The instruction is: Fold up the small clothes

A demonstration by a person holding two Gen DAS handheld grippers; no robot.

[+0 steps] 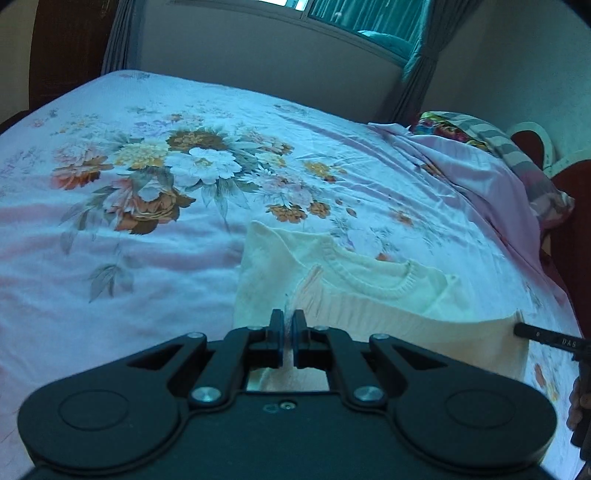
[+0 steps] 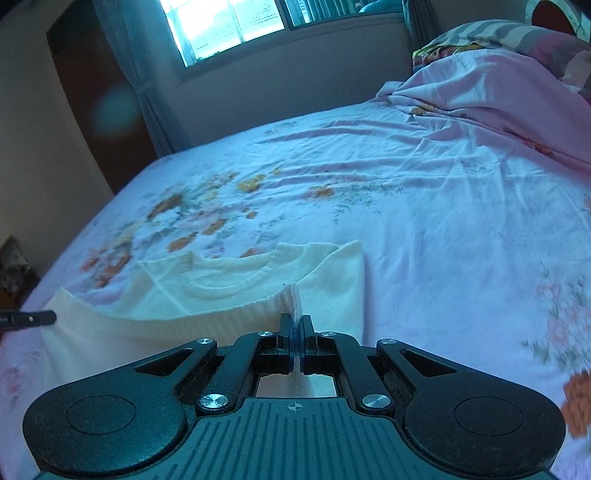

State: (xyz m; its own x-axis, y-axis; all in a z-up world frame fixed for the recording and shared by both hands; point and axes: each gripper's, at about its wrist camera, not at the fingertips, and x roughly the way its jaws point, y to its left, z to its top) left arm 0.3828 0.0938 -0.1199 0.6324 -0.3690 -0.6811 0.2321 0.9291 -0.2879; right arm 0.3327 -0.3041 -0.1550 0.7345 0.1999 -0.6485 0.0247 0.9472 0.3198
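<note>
A small cream knit sweater [image 1: 373,280] lies on the floral bedsheet, its round neckline facing away from me. Its near ribbed hem is lifted off the bed, stretched between both grippers. My left gripper [image 1: 288,317] is shut on the hem's left end. The right gripper's black fingertips [image 1: 524,330] pinch the other end at the right edge of the left wrist view. In the right wrist view the sweater [image 2: 229,280] spreads to the left, and my right gripper [image 2: 295,321] is shut on the hem corner. The left gripper's fingertips [image 2: 44,317] show at the far left there.
The bed sheet [image 1: 147,236] with large flower prints stretches far ahead and to the left. A rumpled pink cloth [image 2: 491,96] and striped pillows [image 1: 517,147] lie at the bed's right end. A window with teal curtains [image 1: 369,22] is behind the bed.
</note>
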